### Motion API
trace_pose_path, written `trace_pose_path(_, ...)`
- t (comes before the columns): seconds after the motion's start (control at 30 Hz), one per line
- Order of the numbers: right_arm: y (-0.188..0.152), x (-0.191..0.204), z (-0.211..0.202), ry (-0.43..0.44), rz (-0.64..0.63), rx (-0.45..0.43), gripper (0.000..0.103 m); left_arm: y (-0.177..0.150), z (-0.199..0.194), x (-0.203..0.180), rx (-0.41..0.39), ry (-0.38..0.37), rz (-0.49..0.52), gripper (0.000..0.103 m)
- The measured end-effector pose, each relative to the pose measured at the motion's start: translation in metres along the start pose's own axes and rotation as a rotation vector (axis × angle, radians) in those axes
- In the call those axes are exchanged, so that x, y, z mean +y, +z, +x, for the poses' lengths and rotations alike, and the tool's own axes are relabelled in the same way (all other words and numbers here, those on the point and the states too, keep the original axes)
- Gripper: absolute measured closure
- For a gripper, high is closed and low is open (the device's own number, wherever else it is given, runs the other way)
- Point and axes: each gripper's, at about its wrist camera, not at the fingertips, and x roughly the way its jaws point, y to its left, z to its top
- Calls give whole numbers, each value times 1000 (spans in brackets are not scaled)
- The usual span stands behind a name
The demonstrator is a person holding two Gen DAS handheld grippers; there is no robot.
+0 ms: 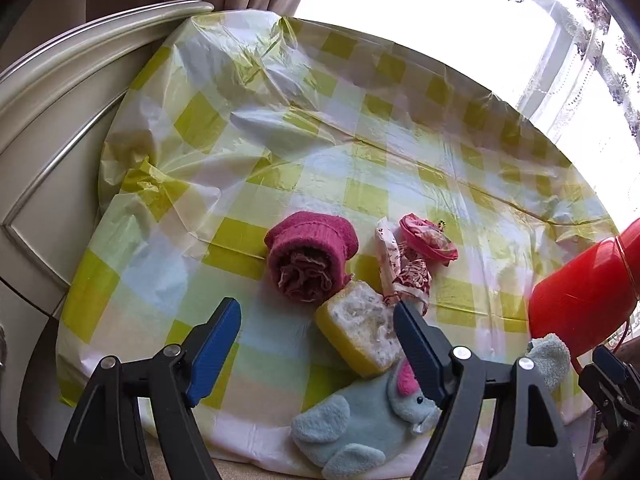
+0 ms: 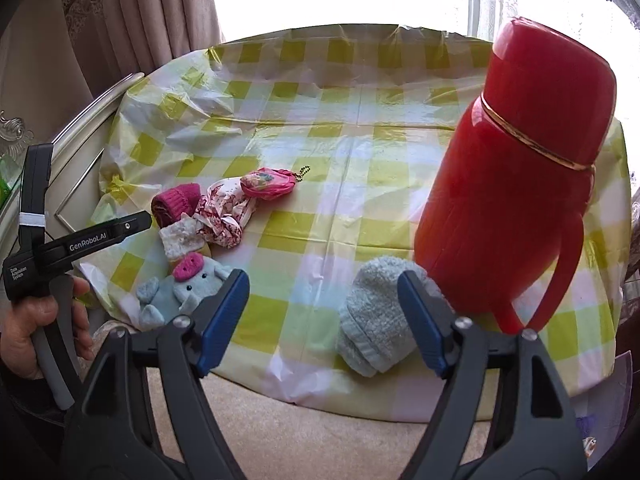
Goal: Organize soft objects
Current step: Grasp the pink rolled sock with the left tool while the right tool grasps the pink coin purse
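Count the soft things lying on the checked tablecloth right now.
6: rolled magenta towel, patterned cloth, pink pouch, yellow sponge and blue plush elephant clustered left; pale blue knitted piece apart, beside the red flask. Others may be hidden.

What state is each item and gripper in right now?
Left gripper: open, empty.
Right gripper: open, empty.
Red thermos: upright, capped.
Magenta towel: rolled.
Light blue cloth: bunched, apart from the pile.
Elephant plush: lying flat.
Yellow sponge: tilted against towel.
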Motion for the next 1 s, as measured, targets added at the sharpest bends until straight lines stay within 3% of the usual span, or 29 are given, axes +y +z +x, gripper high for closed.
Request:
trace_pose_path(0.33,60,33,82,71,-14,28,17,33,66,12,100,-10,-58,23)
trace_pose_path(0.63,74,59,159,96,-56,114,16,37,96,18,137,-28,-63,24)
trace_pose_path(0.83,76,69,193,95,-66,151,16,35,95,14,110,-26,-13,46)
trace_pose_path(1.0,78,67,210,78,-44,170,16,31,92,15,92,-33,-11,51)
